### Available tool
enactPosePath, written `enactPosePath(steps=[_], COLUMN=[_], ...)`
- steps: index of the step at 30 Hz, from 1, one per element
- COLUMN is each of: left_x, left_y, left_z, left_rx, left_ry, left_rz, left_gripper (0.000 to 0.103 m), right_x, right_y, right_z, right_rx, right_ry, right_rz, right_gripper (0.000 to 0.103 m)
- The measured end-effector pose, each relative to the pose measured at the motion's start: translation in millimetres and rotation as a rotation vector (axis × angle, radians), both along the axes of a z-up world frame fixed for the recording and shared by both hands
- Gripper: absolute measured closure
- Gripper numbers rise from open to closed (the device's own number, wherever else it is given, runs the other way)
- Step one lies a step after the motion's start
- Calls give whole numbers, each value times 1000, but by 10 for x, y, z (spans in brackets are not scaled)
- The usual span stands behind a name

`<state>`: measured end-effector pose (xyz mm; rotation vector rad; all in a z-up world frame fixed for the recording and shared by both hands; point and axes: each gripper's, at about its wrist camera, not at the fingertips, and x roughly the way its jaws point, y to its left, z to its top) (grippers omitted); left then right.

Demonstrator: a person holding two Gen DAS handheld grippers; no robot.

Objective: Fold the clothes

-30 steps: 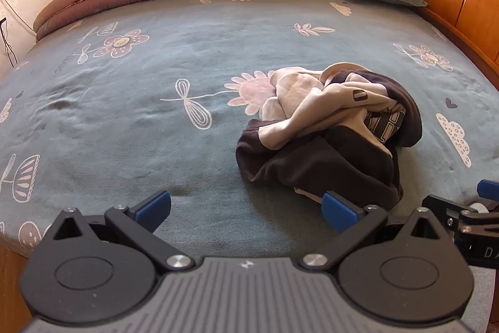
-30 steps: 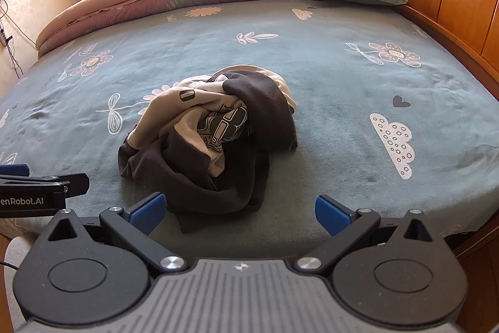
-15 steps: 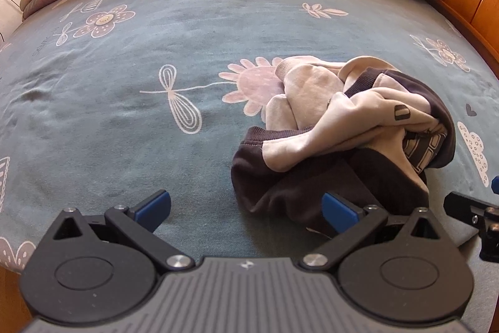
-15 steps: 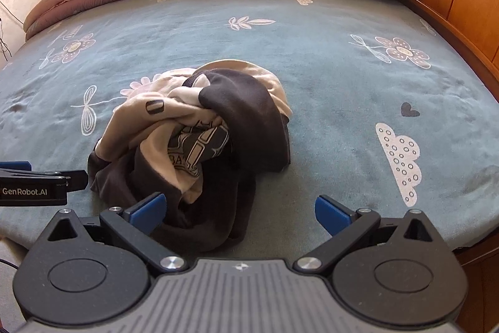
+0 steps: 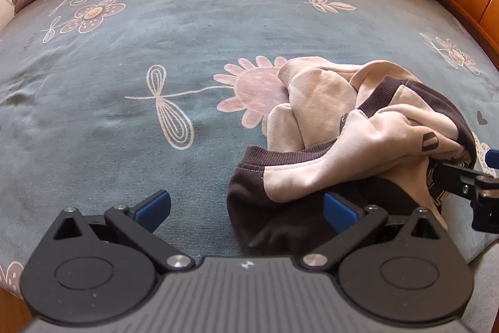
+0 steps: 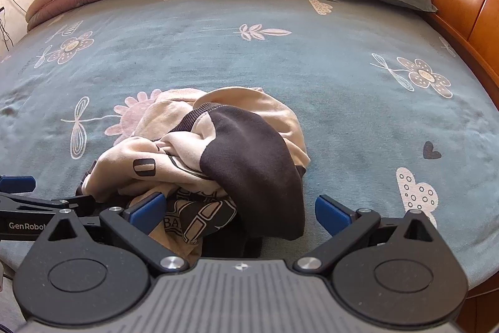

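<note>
Sweatshirt (image 6: 218, 158) sat crumpled (cream and dark brown) near the bed's (image 6: 343, 89) front edge, so folding was all left; left gripper (image 5: 246, 205) and right gripper (image 6: 240, 208) both gaped wide, holding nothing.

Black grippers (image 5: 246, 208), blue pads (image 6: 146, 209), silver screws

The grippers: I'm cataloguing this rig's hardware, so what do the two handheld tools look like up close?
Both match. The left gripper and right gripper each have a ribbed grey body with a small white emblem, two black rounded housings with circular caps, silver pivot screws, and black linkage arms ending in blue finger pads. White "GenRobot" lettering shows on the left gripper's side in the right wrist view. No cables or sleeves show.
</note>
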<state>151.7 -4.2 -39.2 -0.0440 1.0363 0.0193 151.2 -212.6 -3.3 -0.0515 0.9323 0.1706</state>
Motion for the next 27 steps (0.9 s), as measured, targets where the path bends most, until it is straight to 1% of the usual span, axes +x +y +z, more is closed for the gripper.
enactPosePath(steps=[4,11,15,17,21,25,27], left_x=[47,124,179,203,250,275,270], left_y=[-24,24,19,-33,-211,-422,-464], left_z=[-19,-114,-182,-194,-207,-272,-334], left_rx=[7,12,9,1,-10,2,18], left_ry=[6,32,51,49,37,13,0], left_rz=[-4,16,20,4,-54,-115,-127], left_gripper=[1,1,1,1,1,1,1], right_x=[58,212,303,346,399,377,353], right_y=[-14,-36,-79,-154,-406,-639,-666], right_z=[-37,-137,-184,-198,-245,-329,-360], right_rx=[-5,-28,-9,-13,19,55,53], right_ry=[13,39,38,24,28,41,41], right_rz=[-6,-24,-60,-91,-149,-201,-196], right_gripper=[0,0,0,0,0,0,0])
